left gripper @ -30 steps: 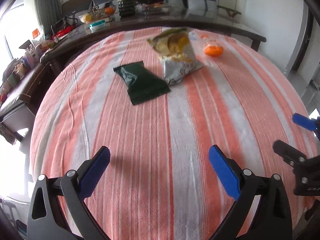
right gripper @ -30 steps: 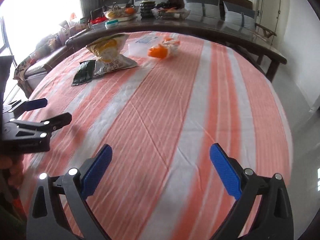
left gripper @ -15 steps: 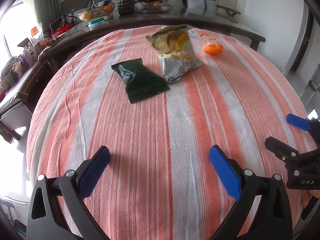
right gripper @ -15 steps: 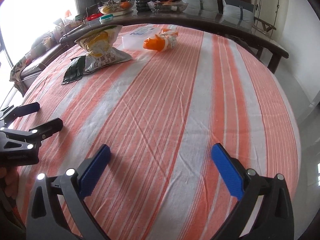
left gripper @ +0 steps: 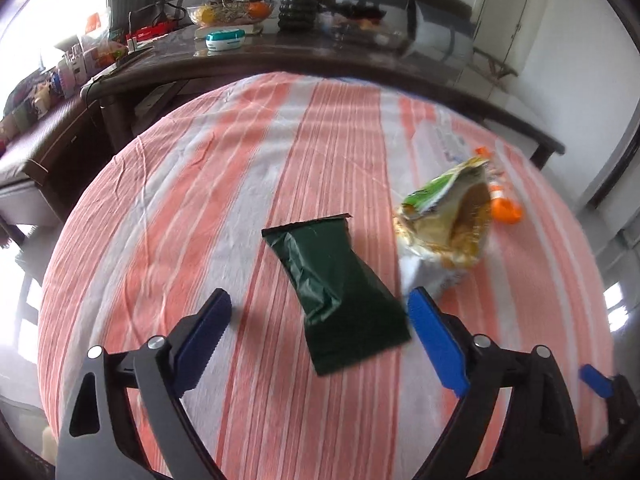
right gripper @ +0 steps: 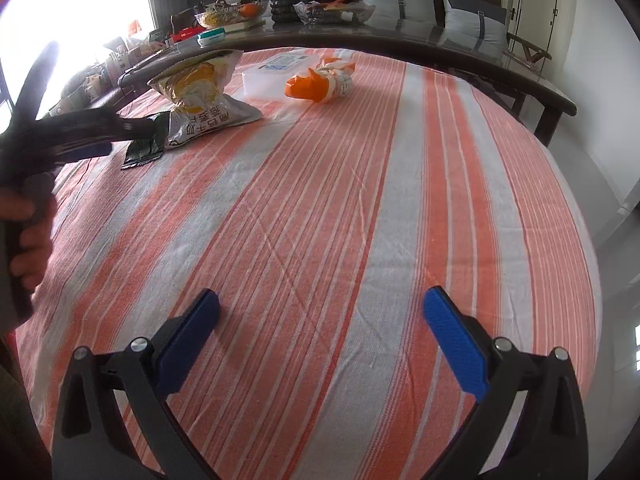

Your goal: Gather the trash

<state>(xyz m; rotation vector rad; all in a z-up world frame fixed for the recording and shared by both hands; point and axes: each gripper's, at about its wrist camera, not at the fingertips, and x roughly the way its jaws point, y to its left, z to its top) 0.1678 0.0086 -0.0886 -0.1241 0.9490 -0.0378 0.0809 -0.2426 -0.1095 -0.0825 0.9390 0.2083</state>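
A dark green wrapper (left gripper: 340, 288) lies flat on the striped tablecloth (left gripper: 240, 184). My left gripper (left gripper: 318, 314) hangs over its near end, so the wrapper lies between the closing jaws. The blue pads (left gripper: 430, 332) do not press on it. Just right of it rests a crumpled yellow-green chip bag (left gripper: 444, 232), and an orange wrapper (left gripper: 505, 210) lies beyond that. In the right wrist view my right gripper (right gripper: 322, 312) stands open over bare cloth with nothing between its fingers. The chip bag (right gripper: 200, 92) and orange wrapper (right gripper: 320, 84) lie far ahead of it.
A white plastic box (right gripper: 272, 76) sits by the orange wrapper. Behind the cloth runs a dark wooden table (right gripper: 400, 42) crowded with bowls, a plant pot and small items. A hand (right gripper: 28, 232) holds the left gripper at the left edge.
My left gripper has moved forward across the table to the green wrapper, which now lies between its jaws, and the jaws have narrowed a little. The right gripper has stayed in place.
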